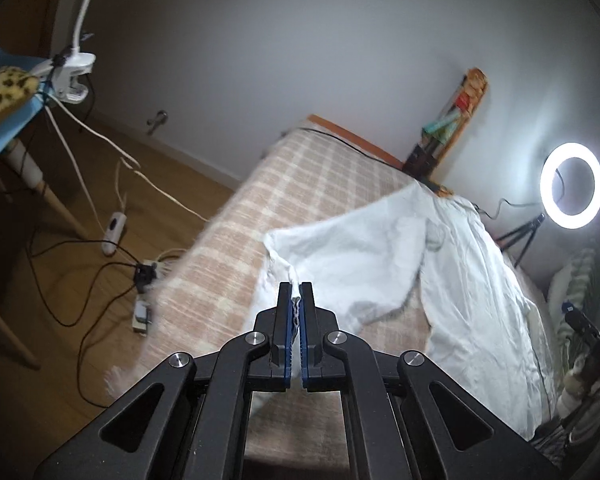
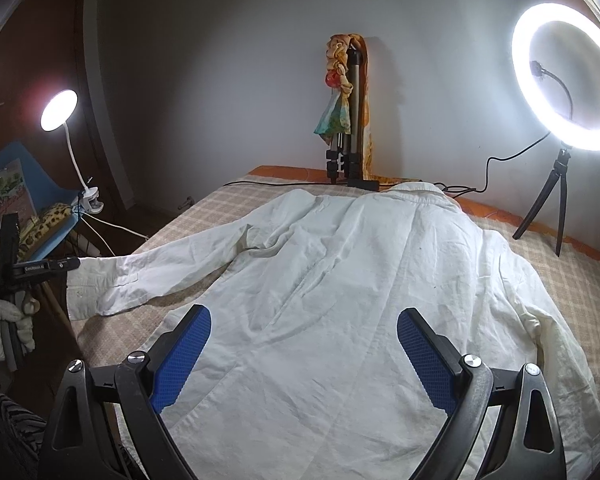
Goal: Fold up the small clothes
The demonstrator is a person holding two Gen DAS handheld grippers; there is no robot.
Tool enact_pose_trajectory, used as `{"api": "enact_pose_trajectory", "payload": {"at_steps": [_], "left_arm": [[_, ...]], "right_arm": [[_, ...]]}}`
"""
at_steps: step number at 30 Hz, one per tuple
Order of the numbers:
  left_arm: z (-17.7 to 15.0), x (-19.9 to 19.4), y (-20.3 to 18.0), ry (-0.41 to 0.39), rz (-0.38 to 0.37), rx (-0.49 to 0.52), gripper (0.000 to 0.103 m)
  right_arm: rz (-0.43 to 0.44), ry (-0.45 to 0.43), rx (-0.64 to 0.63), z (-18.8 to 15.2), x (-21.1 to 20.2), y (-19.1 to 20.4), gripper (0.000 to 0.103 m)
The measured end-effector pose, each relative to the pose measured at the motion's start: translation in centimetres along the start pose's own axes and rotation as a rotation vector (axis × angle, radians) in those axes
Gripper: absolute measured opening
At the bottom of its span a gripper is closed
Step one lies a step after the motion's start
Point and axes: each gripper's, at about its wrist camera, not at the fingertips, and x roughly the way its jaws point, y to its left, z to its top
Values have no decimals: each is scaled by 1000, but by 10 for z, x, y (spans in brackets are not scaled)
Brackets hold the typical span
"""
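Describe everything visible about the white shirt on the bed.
The white shirt is a long-sleeved, collared garment of creased, woven-looking fabric, off-white. It lies spread flat, collar toward the wall, on the checked bedcover. One sleeve stretches out sideways past the bed's edge; its buttoned cuff is lifted, pinched in the closed left tool. The other sleeve lies along the body. The right tool hangs open over the lower part, not gripping it.

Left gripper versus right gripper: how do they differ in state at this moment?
The left gripper is shut, pinching an edge of the white shirt; the right gripper is open and holds nothing. The left gripper has the shirt's sleeve lifted off the checked blanket; the right gripper sits over the shirt's flat back. Both have blue pads on black fingers.
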Motion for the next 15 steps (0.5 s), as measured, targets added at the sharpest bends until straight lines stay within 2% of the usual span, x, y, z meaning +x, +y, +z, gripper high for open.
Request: {"api": "enact_pose_trajectory", "payload": {"at_steps": [3, 9, 11, 15], "left_arm": [[-6, -7, -37, -12, -66, 73, 1], [-37, -29, -127, -28, -273, 258, 1], [-50, -27, -148, 0, -304, 341, 1], [-72, -16, -164, 95, -381, 352, 1]], "right_arm": [[-3, 20, -4, 2, 5, 0, 96], [51, 81, 27, 32, 36, -14, 96], [73, 107, 58, 49, 55, -24, 96], [137, 173, 116, 77, 99, -35, 95]]}}
